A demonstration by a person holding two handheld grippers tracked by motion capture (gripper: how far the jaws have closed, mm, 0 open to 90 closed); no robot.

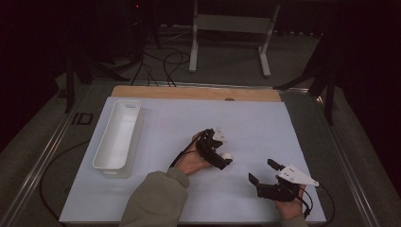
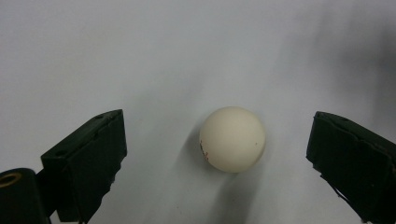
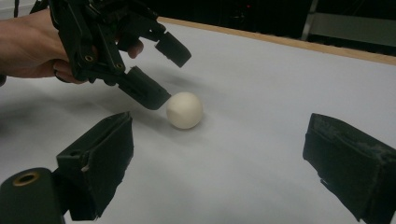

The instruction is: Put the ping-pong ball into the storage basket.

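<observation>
White tray (image 1: pixel 117 137) sits at counter (image 1: pixel 156 208) left, apart. Left tongs (image 1: pixel 222 152) straddle the ball (image 2: pixel 232 139) mid-counter, jaws wide, pads apparently not touching. Centre the ball before closing; close slowly so it cannot roll. Right tongs (image 1: pixel 263 171) open, empty, idle.

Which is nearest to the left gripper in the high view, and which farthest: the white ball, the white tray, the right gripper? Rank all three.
1. white ball: right at the tips of the left gripper, between its open jaws.
2. right gripper: lower right, near the table's front edge.
3. white tray: far left side of the table.
</observation>
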